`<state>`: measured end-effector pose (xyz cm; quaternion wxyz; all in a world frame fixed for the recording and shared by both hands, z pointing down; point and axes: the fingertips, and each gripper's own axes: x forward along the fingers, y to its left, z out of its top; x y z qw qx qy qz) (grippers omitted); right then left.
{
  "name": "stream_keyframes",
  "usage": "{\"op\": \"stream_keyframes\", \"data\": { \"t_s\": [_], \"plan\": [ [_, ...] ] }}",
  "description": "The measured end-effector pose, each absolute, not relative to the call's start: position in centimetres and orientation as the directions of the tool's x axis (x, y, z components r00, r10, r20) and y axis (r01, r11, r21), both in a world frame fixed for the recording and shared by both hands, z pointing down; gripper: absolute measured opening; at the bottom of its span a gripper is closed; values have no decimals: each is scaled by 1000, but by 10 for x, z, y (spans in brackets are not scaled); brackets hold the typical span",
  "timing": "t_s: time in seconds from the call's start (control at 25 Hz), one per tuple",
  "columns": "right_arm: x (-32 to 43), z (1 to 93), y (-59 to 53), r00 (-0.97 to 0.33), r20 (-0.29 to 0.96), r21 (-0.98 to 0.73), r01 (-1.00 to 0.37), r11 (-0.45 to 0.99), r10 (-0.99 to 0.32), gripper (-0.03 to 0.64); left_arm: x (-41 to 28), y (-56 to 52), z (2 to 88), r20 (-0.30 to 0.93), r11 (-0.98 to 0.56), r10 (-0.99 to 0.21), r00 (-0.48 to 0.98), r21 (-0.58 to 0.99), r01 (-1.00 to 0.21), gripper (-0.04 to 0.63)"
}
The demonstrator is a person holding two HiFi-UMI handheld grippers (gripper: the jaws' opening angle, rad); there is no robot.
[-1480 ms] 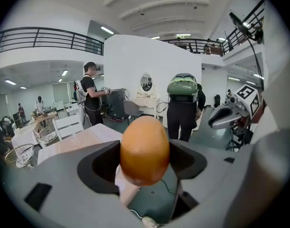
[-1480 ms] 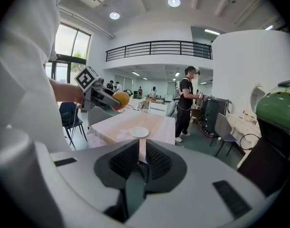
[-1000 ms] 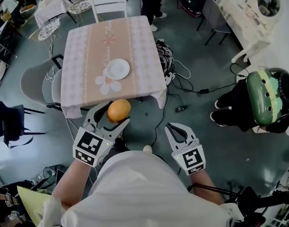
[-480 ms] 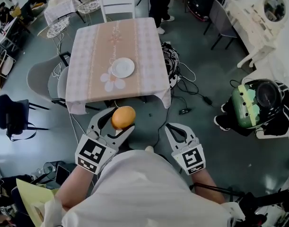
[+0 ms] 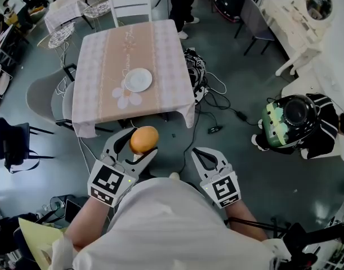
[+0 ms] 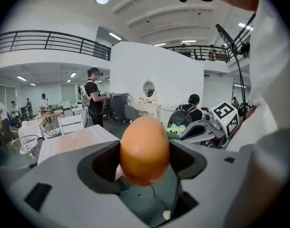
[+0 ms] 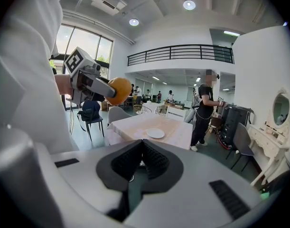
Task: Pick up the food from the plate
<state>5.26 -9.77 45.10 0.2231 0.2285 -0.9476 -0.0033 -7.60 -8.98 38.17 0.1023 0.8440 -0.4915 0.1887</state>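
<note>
A round orange food (image 5: 143,139) sits between the jaws of my left gripper (image 5: 137,146), which is shut on it and held over the floor in front of the table. In the left gripper view the orange food (image 6: 144,148) fills the gap between the pads of the left gripper (image 6: 144,175). The white plate (image 5: 139,79) lies bare on the pink chequered table (image 5: 104,61). My right gripper (image 5: 204,153) hangs to the right, shut with nothing in it; in its own view the ribbed pads of the right gripper (image 7: 142,163) meet.
A white chair (image 5: 129,4) stands at the table's far side and grey chairs (image 5: 39,97) at its left. Cables (image 5: 208,89) lie on the floor to the right. A crouching person with a green pack (image 5: 287,122) is at the right, near a white dresser (image 5: 298,32).
Both grippers keep their place, the left still holding the orange food. The crouching person at the right has shifted left, and the head view has swayed a little.
</note>
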Motion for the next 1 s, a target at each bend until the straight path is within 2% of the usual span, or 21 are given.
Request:
{"op": "stream_keyframes", "data": {
  "t_s": [1.0],
  "plan": [
    [44, 457, -94, -810, 430, 82, -406, 910, -400, 12, -82, -91, 393, 438, -489, -786, 436, -10, -872, 324]
  ]
}}
